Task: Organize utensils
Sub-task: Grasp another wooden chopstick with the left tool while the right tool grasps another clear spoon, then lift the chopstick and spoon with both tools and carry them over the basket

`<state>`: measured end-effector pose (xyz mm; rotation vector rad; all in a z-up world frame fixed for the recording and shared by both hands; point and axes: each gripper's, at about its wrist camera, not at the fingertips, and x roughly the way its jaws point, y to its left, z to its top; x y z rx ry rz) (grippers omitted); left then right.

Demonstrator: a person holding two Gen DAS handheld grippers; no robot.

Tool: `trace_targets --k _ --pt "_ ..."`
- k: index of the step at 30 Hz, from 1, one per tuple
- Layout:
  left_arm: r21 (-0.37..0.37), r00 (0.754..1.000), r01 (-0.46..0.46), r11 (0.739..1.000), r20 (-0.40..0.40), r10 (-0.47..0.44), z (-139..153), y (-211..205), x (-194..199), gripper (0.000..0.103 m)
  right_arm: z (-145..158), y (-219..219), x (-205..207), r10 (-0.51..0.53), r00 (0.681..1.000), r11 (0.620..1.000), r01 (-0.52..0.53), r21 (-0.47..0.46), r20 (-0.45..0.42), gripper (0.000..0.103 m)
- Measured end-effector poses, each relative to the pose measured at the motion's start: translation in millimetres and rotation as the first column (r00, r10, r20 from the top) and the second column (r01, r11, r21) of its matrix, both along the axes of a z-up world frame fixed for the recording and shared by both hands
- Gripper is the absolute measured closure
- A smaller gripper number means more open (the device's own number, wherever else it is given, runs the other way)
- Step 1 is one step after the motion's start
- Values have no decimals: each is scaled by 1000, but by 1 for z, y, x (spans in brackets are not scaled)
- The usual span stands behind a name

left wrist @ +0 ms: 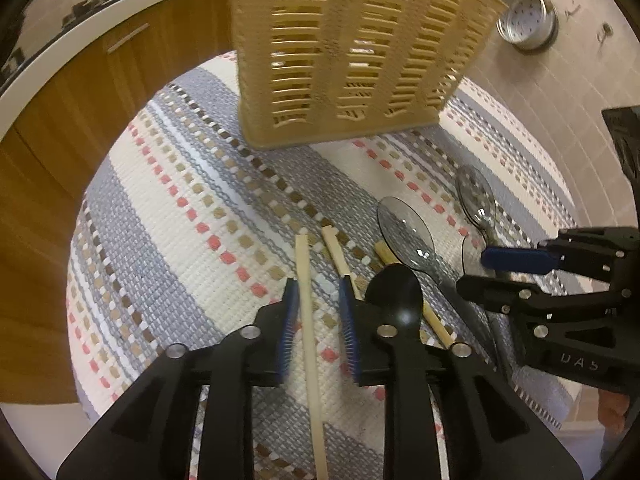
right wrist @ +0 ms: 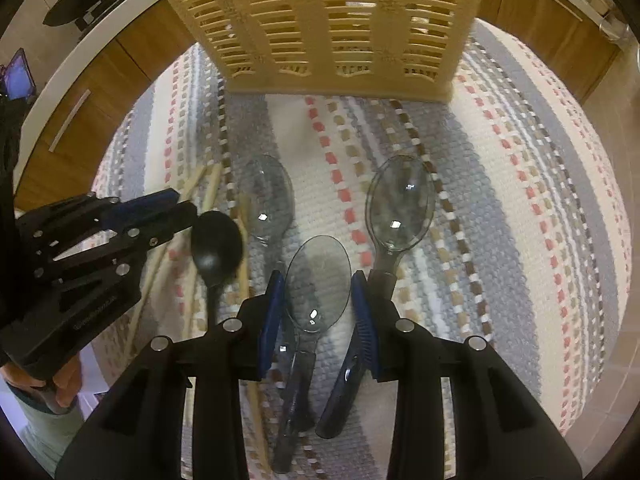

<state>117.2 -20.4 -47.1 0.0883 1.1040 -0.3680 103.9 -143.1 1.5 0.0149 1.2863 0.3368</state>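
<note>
Two tongs over striped mat, left tongs [left wrist: 318, 300] apart around chopstick [left wrist: 308, 320], right tongs [right wrist: 318, 300] apart around clear spoon [right wrist: 318, 280], "DAS" lettering.

Black claws [left wrist: 319, 296]; blue ribbed pads [left wrist: 291, 312]; silver screws.

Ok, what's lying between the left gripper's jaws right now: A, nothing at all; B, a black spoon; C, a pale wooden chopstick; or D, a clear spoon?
C: in the left wrist view a pale wooden chopstick runs between the left gripper's open jaws, while the black spoon lies just outside them.
</note>
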Motion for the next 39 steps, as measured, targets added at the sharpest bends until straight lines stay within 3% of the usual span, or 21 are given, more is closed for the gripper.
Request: trace_targets --k 4,6,7,12,16,20,23,27,39 --pt "92 1000 17 996 24 -20 -1 -18 -2 82 1 -2 -1 19 1000 1000 -19 -19 7 71" --pt "169 998 11 986 60 -21 -2 -23 -4 99 1 1 -2 30 999 999 -29 -36 15 71" --pt "176 997 7 984 69 -19 -3 -24 -5 99 1 1 -2 33 999 999 -33 -36 16 71" --pt "26 997 -55 998 63 53 -2 -3 0 99 0 -6 5 12 1000 1000 -12 25 -19 71" --pt "-143 992 -117 983 40 123 -1 20 1 99 0 -16 12 -20 998 997 25 79 -61 71" --pt "-190 985 -148 971 56 161 5 30 0 99 2 -20 16 -34 997 997 39 72 -63 70" --pt "-212 983 -157 965 58 172 6 35 -1 99 5 -14 18 -32 998 998 36 58 -57 62" --pt "-234 984 -153 960 57 171 8 45 -4 99 5 1 15 -29 999 1000 29 -8 -30 62" --pt "-286 984 -132 949 75 160 9 43 -8 99 5 -2 1 -64 998 997 63 -47 -19 68"
